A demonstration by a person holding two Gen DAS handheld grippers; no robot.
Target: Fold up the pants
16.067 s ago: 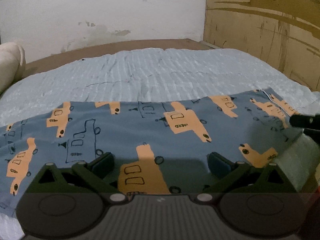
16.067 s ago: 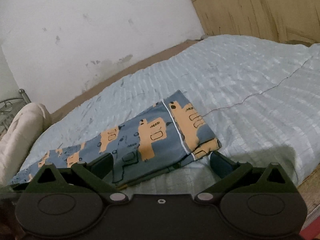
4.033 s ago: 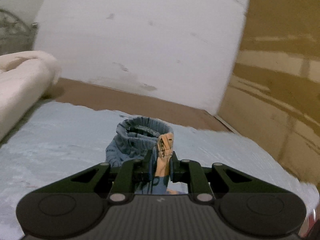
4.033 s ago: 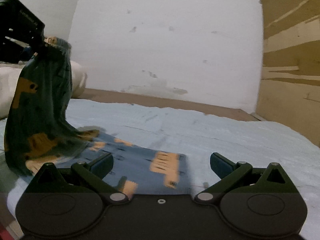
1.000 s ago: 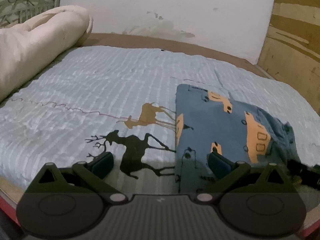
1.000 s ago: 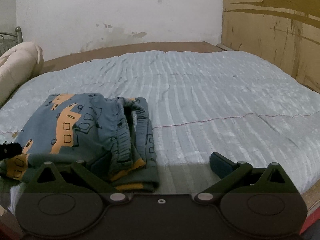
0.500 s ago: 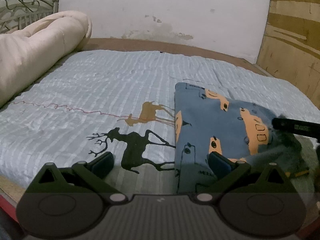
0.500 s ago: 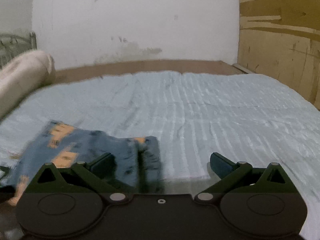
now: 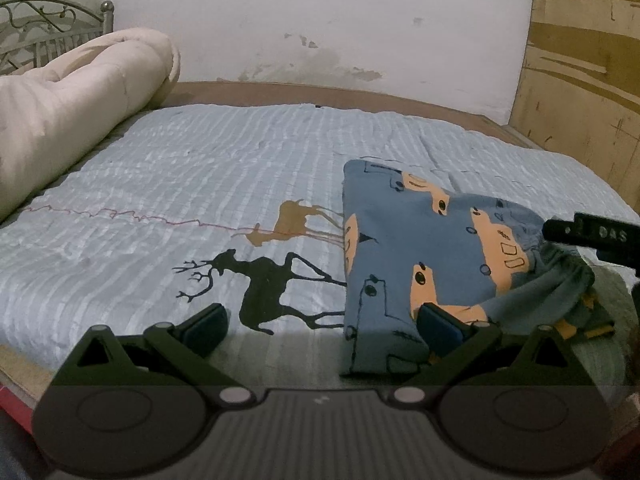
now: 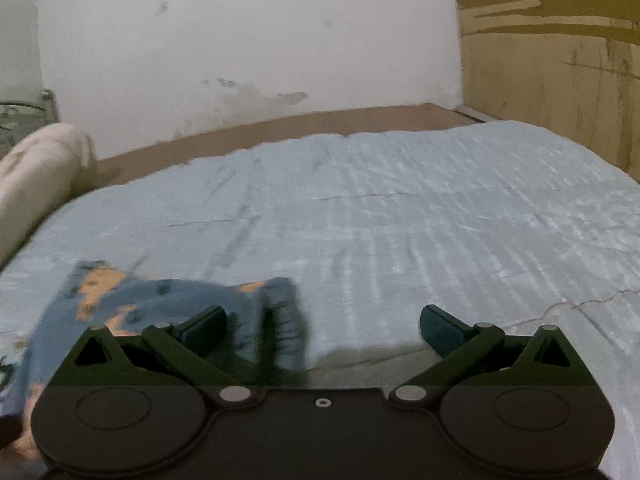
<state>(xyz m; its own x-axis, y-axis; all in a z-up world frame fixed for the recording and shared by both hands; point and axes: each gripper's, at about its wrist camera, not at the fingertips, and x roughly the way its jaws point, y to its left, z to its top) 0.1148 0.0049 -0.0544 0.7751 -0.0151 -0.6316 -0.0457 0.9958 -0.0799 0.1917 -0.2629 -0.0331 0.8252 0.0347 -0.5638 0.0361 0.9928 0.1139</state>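
Note:
The blue pants (image 9: 420,248) with orange car prints lie folded in a flat stack on the light blue bed cover (image 9: 200,168), near its front edge. The waistband end bunches at the stack's right side. My left gripper (image 9: 322,324) is open and empty, its right finger over the stack's near edge. My right gripper (image 10: 322,324) is open and empty; the pants (image 10: 160,308) show blurred at its lower left. The right gripper's tip (image 9: 592,236) shows in the left wrist view, just above the waistband.
A rolled cream duvet (image 9: 68,108) lies along the bed's left side by a metal headboard (image 9: 44,36). A white wall (image 9: 320,20) stands behind the bed and a wooden panel (image 9: 584,60) at the right. Deer prints (image 9: 272,284) mark the cover.
My right gripper has lifted and drawn back, so the pants sit lower and further left in its blurred view. My left gripper has barely moved. The pants lie still.

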